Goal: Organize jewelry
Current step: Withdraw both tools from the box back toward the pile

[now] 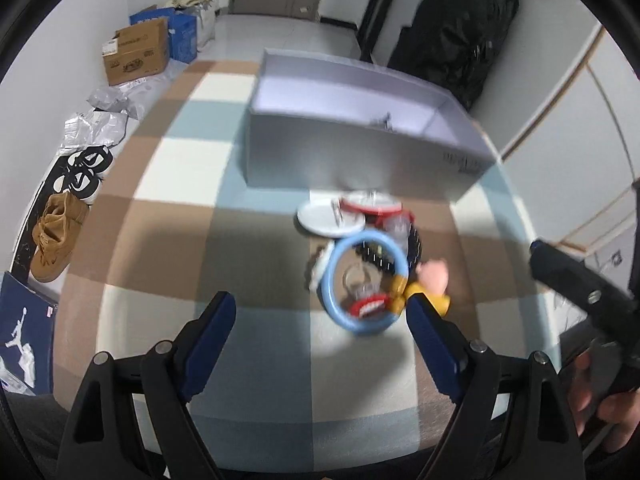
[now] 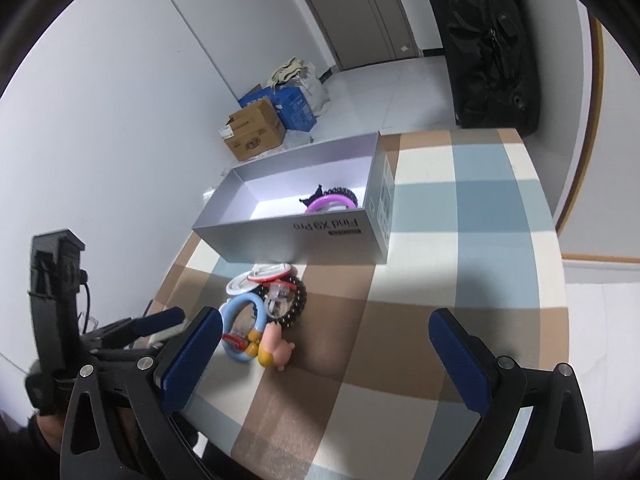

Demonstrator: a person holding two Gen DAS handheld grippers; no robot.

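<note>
Both claws hover over the checked table [image 2: 420,208], jaws spread wide, nothing between them. The left gripper [image 1: 320,316] has the blue ring [image 1: 366,282] just ahead at about one o'clock, its hoop lying flat beside the right-hand pad. From the right gripper [image 2: 326,340] the same pile sits off at ten o'clock, the pink pig charm [image 2: 276,346] nearest. The left claw looks closer. The grey box [image 2: 320,232], purple bangle [image 2: 330,202] inside, waits at twelve, beyond the pile.
</note>
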